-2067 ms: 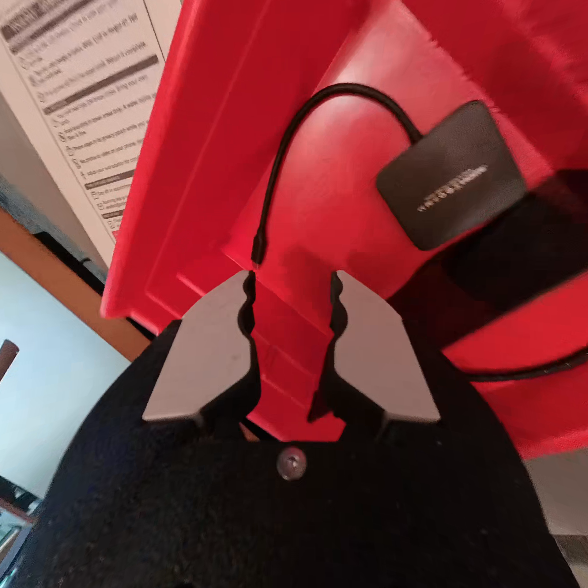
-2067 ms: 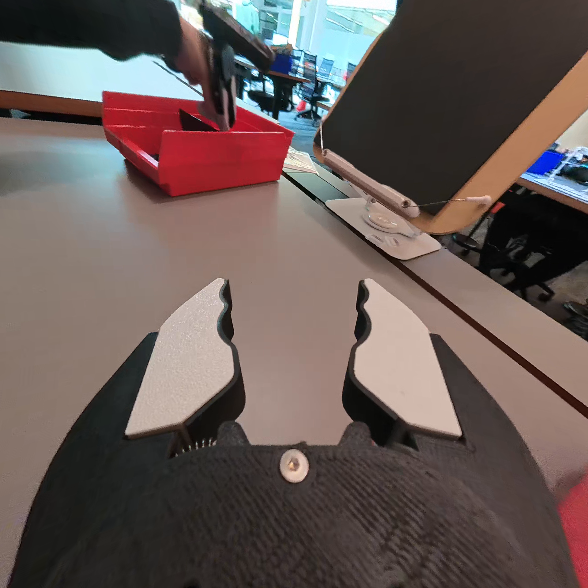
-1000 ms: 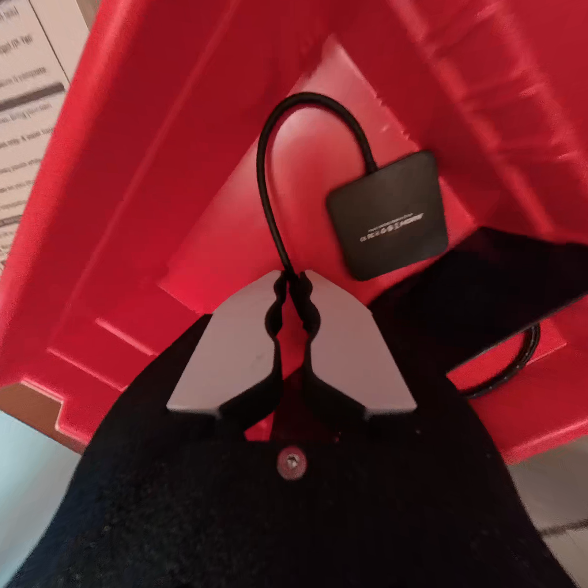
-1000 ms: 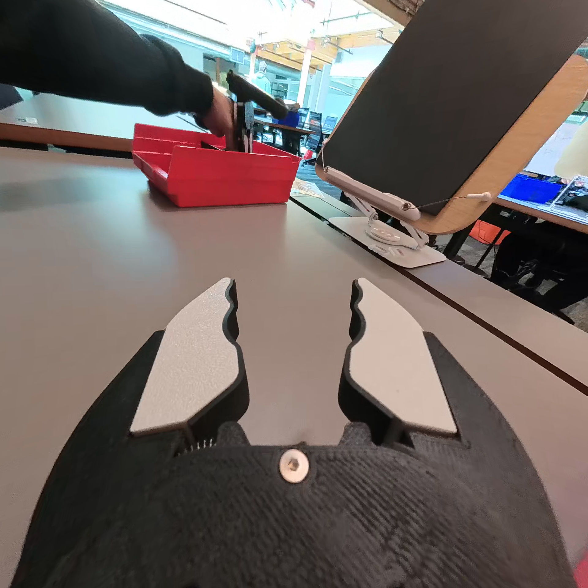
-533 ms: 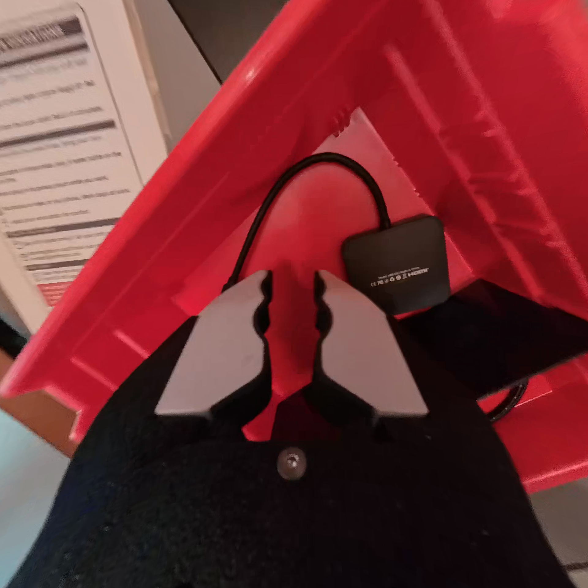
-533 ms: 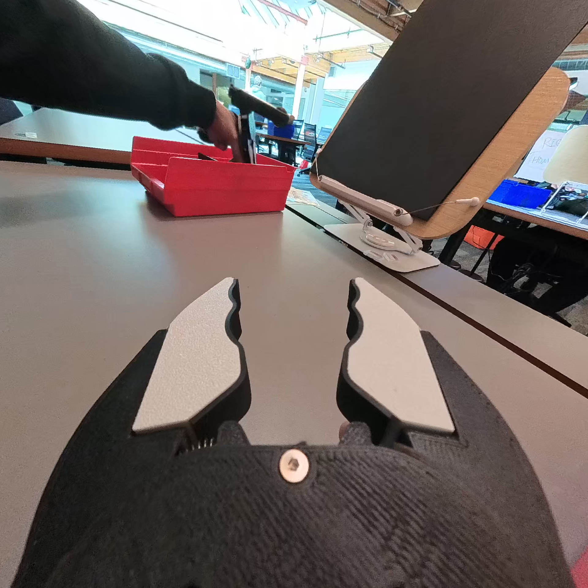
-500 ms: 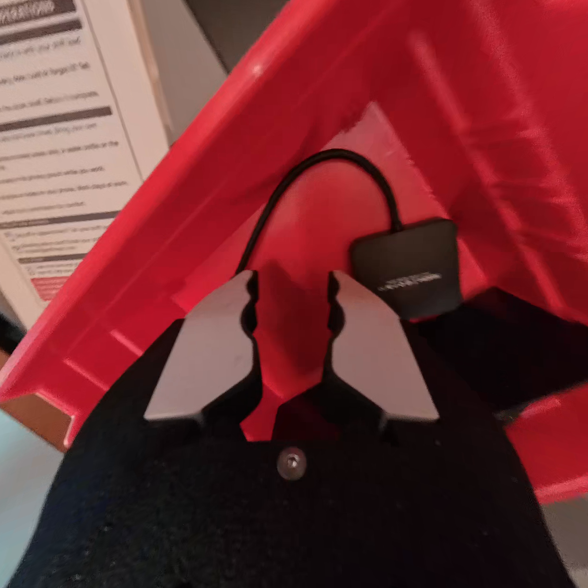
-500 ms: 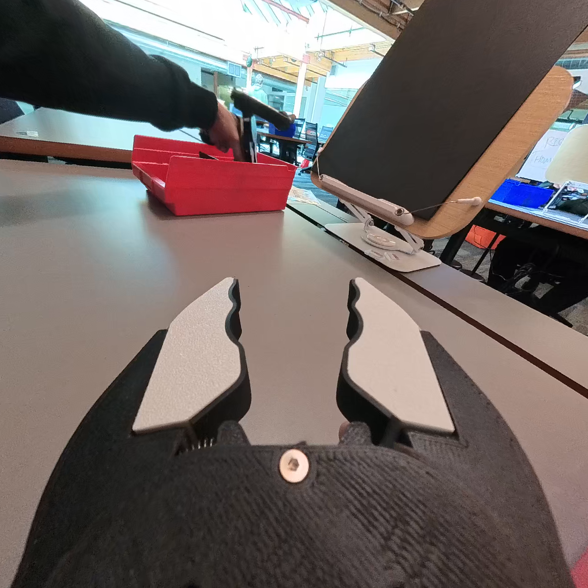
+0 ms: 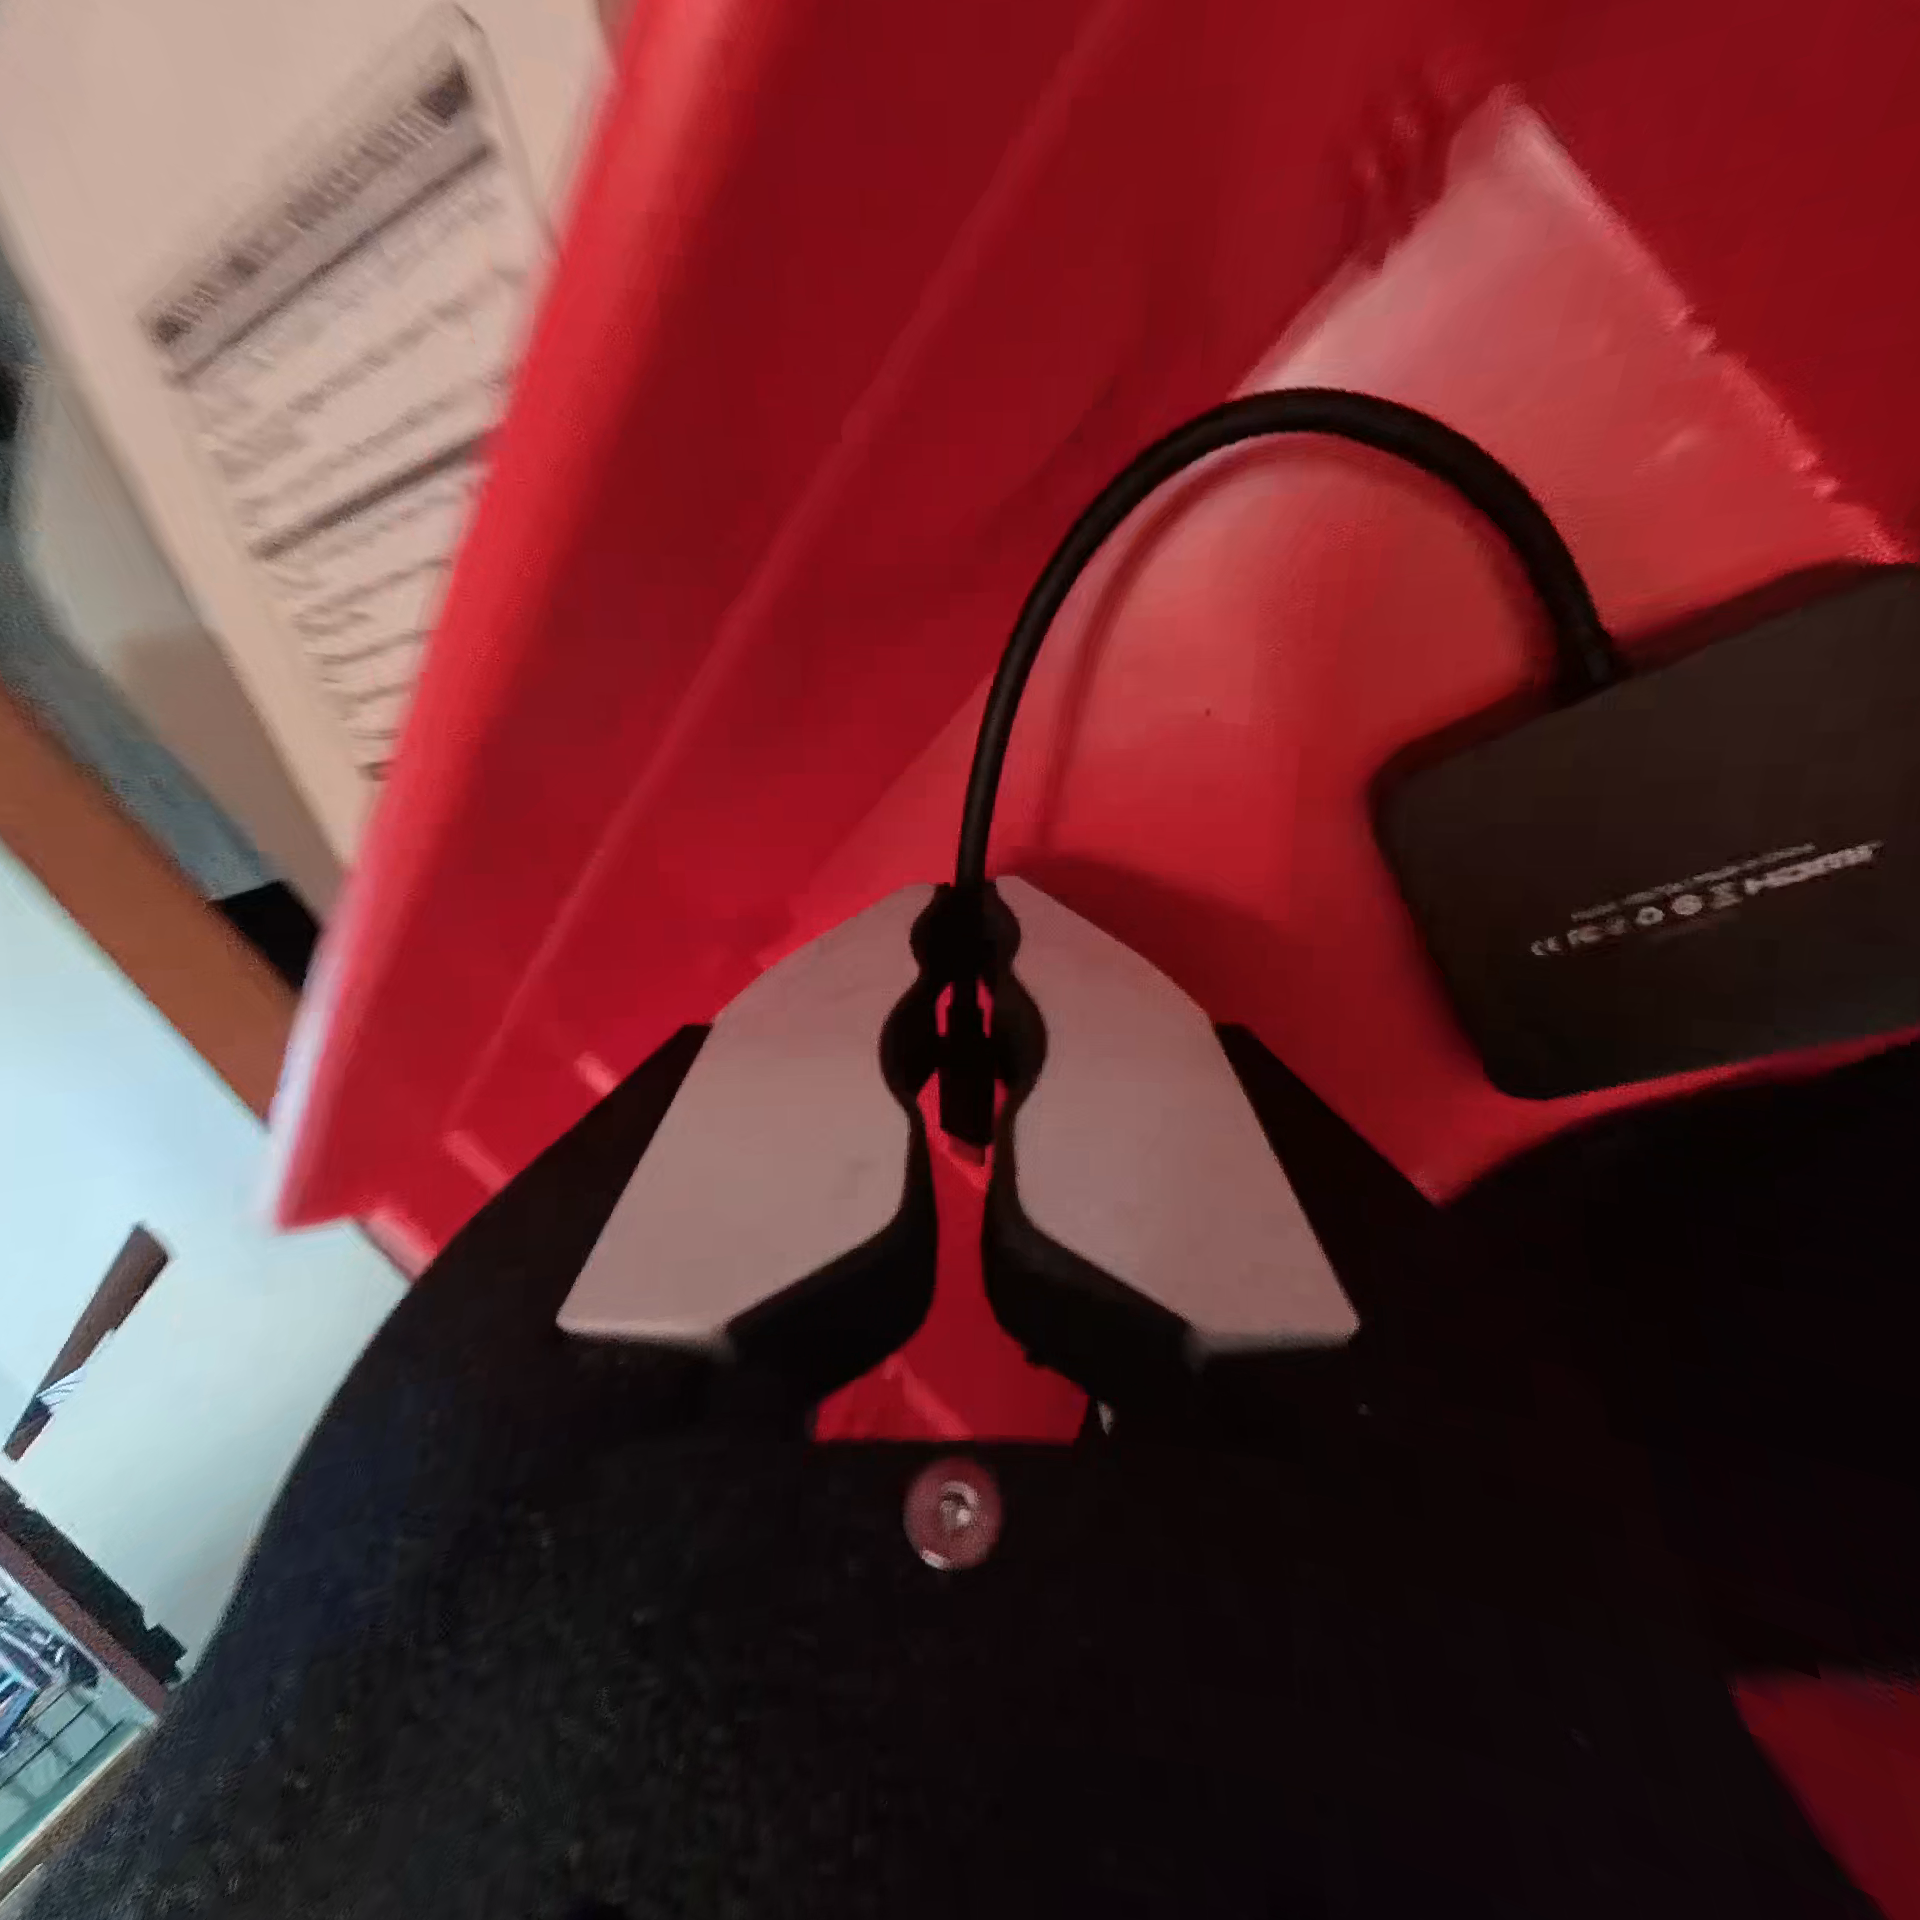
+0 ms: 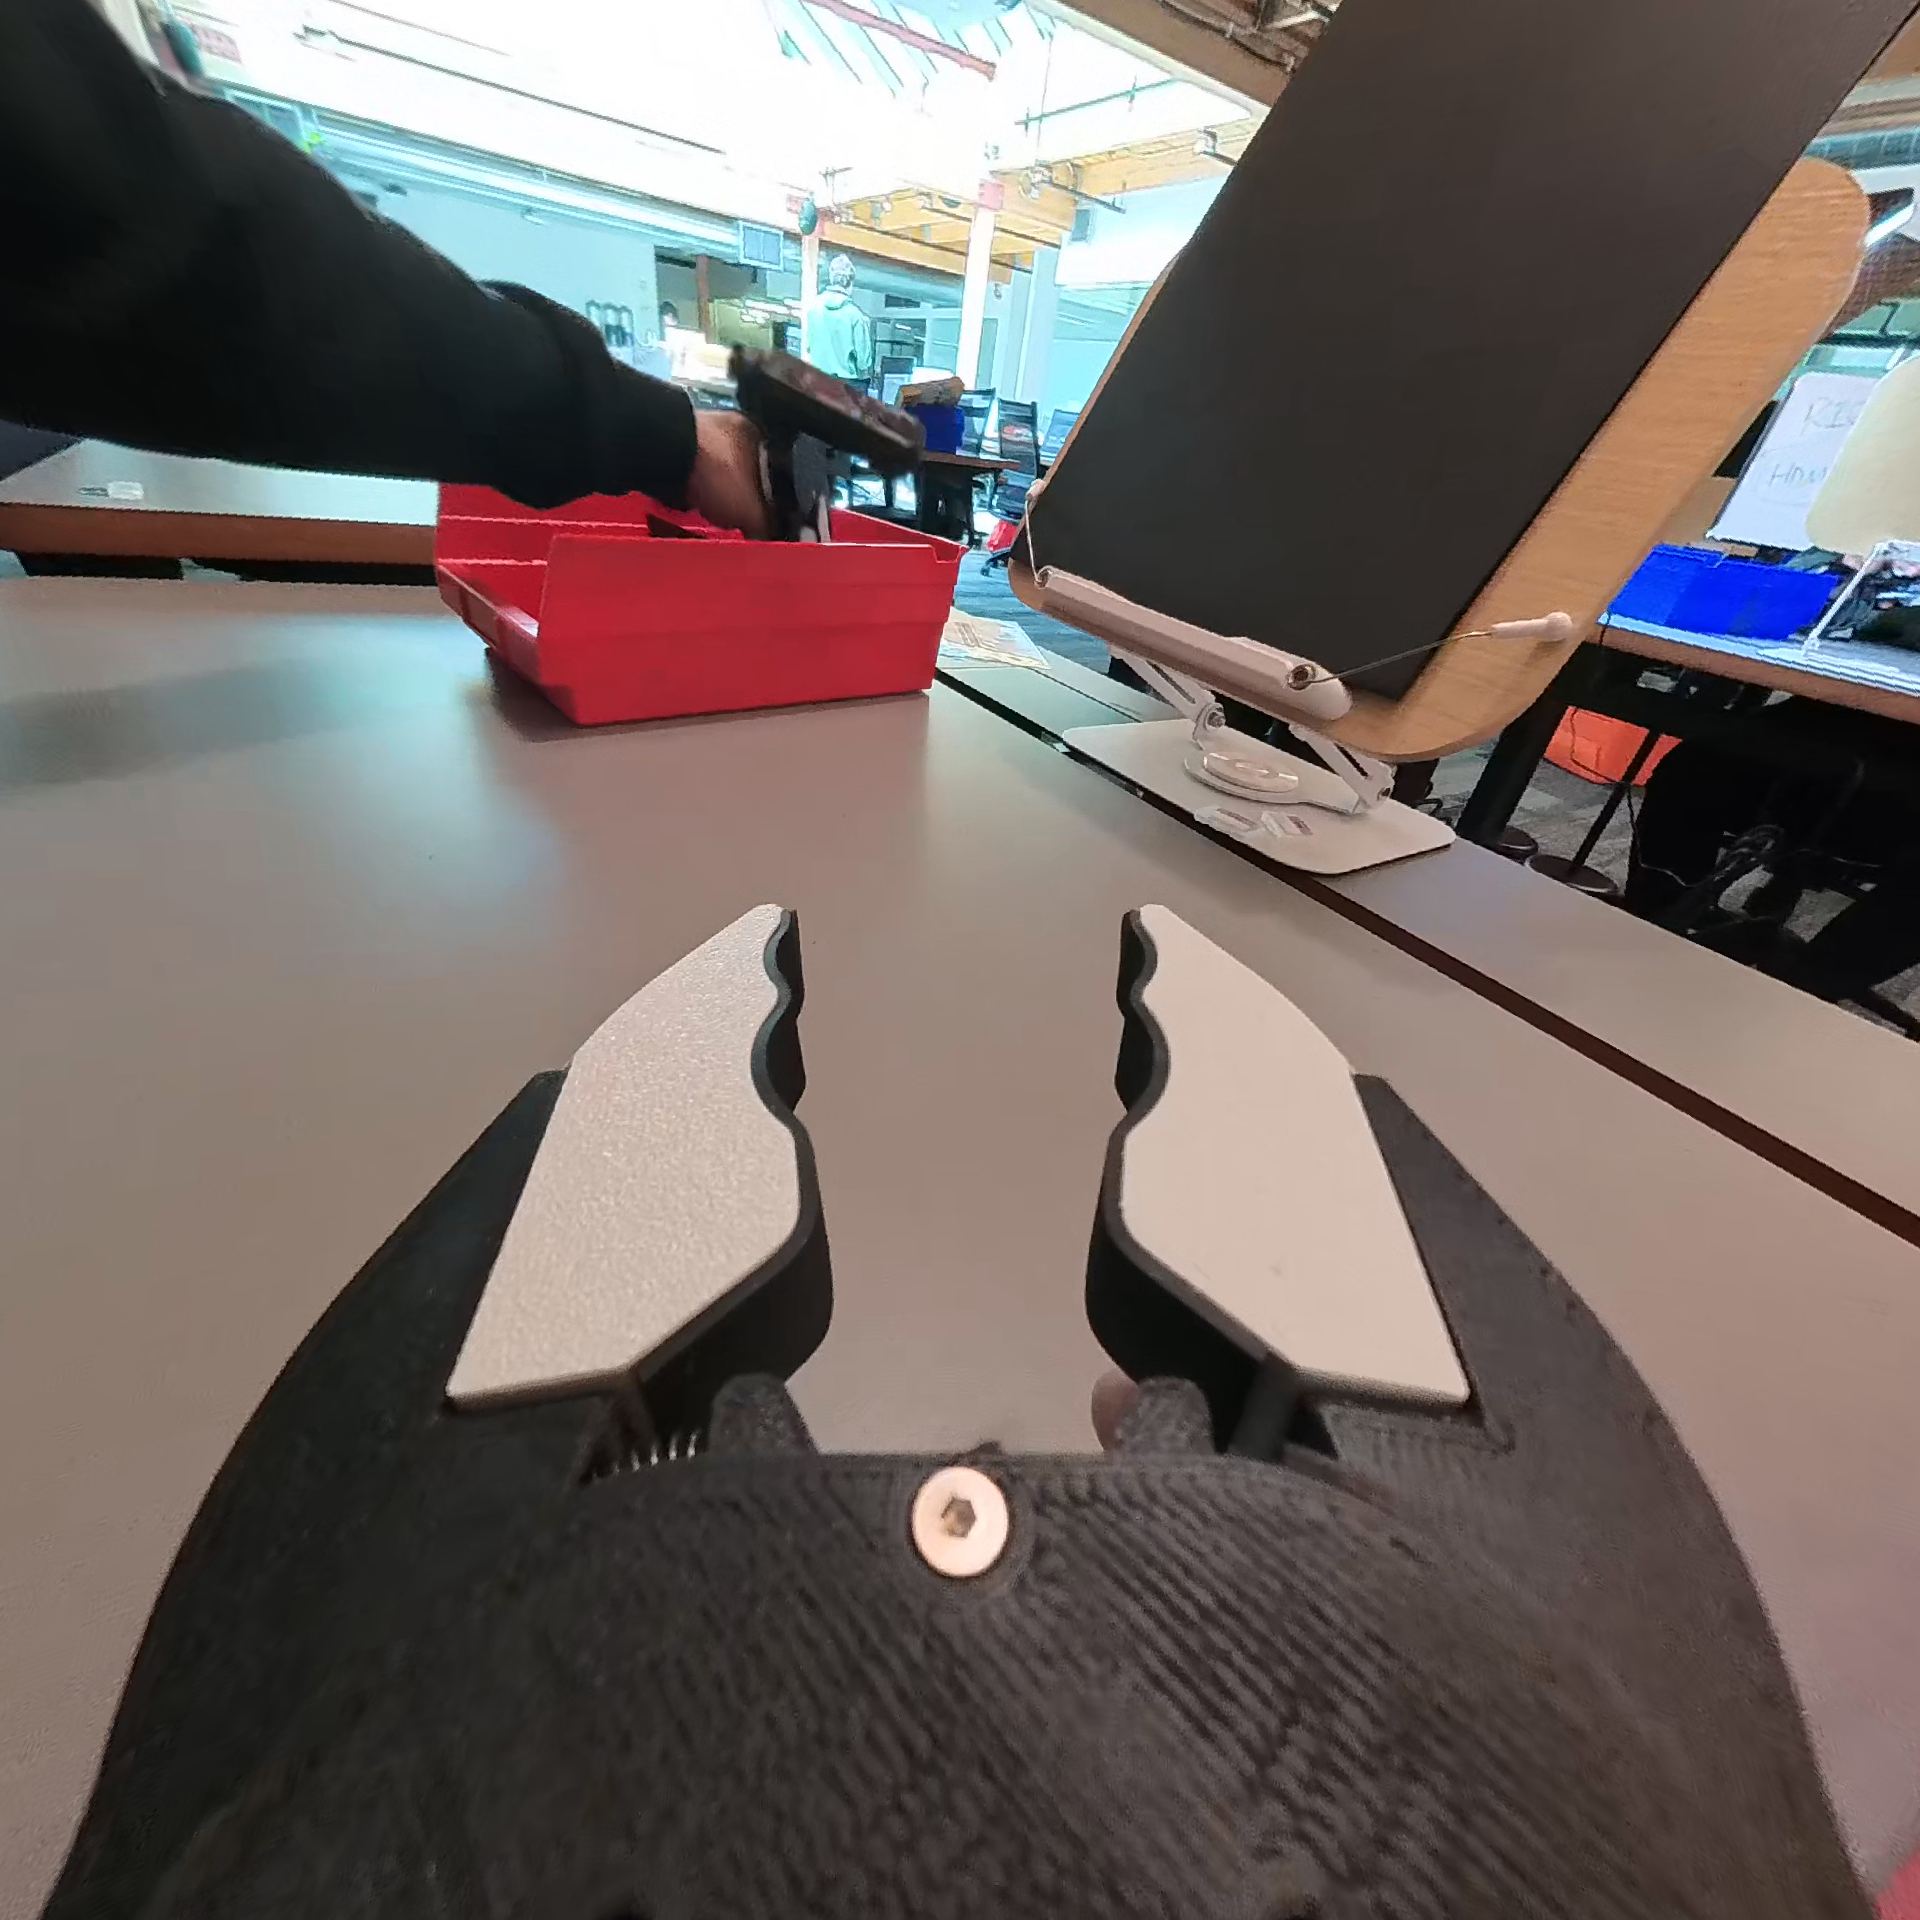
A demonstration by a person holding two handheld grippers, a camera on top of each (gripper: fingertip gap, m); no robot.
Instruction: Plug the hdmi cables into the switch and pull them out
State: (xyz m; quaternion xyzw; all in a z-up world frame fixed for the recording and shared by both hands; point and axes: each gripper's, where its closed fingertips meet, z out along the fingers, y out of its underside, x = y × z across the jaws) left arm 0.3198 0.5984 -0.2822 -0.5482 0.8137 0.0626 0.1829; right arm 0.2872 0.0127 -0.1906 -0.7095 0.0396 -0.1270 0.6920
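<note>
The left gripper (image 9: pixel 964 914), a black body with two pale grey finger plates, is pinched shut on the thin black cable (image 9: pixel 1081 540) of the switch, near the cable's free end; a short dark plug end shows in the gap just behind the fingertips. From the pinch the cable rises, arches over to the right and runs into the flat black square switch box (image 9: pixel 1683 873), which lies on the floor of the red plastic bin (image 9: pixel 790 436) against its right side. The left gripper reaches down into that bin. Outside the bin's left wall lies a blurred white printed sheet (image 9: pixel 343 343).

The right gripper (image 10: pixel 958 935), of the same black and grey build, has its fingers spread wide with nothing between them, and it hovers low over the smooth grey table top (image 10: pixel 312 883). Farther off on that table stands the red bin (image 10: pixel 707 613), and a person's hand (image 10: pixel 727 473) in a black sleeve (image 10: pixel 312 343) holds the other gripper down into it. To the right, a dark panel backed by a light wooden board (image 10: pixel 1455 343) leans tilted on a white hinged stand (image 10: pixel 1257 790).
</note>
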